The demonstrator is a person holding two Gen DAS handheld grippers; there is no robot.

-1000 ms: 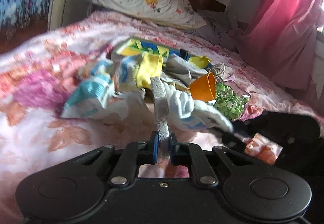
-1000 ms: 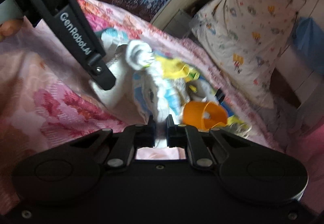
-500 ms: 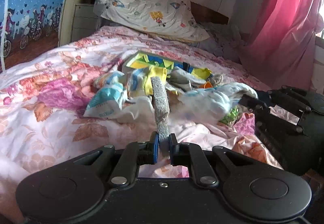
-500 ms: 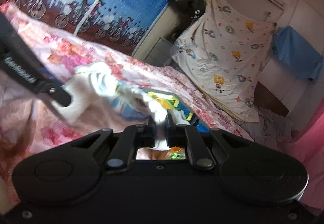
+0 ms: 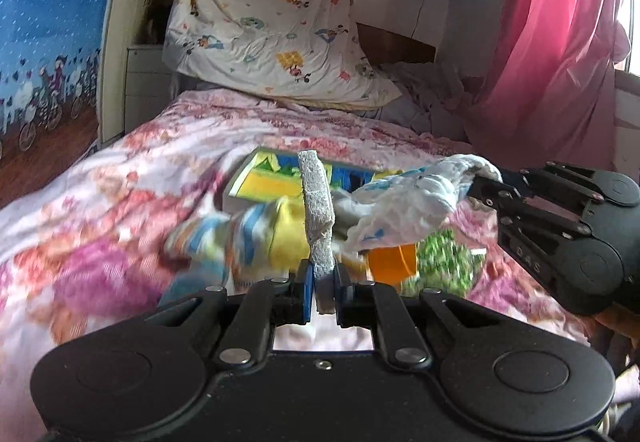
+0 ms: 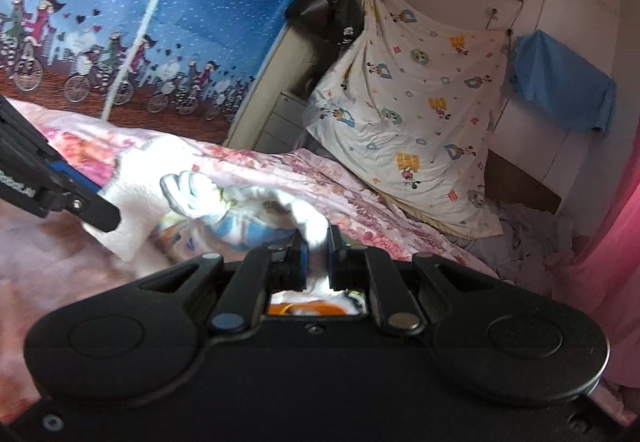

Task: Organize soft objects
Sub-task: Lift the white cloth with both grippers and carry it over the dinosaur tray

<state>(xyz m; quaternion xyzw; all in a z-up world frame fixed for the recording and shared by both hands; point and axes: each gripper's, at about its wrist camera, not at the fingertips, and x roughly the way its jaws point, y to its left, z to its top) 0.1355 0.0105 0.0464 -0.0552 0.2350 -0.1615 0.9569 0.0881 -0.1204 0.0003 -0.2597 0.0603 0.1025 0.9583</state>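
Observation:
A pile of soft things lies mid-bed: a yellow cloth [image 5: 288, 238], a blue-striped cloth [image 5: 224, 238] and a green-patterned piece [image 5: 444, 262]. My left gripper [image 5: 323, 282] is shut on a white fluffy cloth [image 5: 318, 210], which stands edge-on above its fingers. The right wrist view shows that same left gripper [image 6: 100, 210] and the fluffy cloth [image 6: 132, 202] at the left. My right gripper [image 6: 316, 246] is shut on a white-and-blue cloth [image 6: 248, 218]. In the left wrist view the right gripper [image 5: 478, 184] holds this cloth [image 5: 408, 206] in the air over the pile.
An orange cup [image 5: 392, 262] and a yellow-and-blue flat box [image 5: 264, 182] lie among the pile on the floral bedspread [image 5: 120, 202]. A cartoon-print pillow [image 5: 272, 22] leans at the headboard. A pink curtain [image 5: 560, 42] hangs on the right, a blue printed net [image 6: 120, 2] on the left.
Both grippers have risen, each with its cloth. The white-and-blue cloth has come up off the pile and stretches out in the air. Both views now tilt higher toward the headboard.

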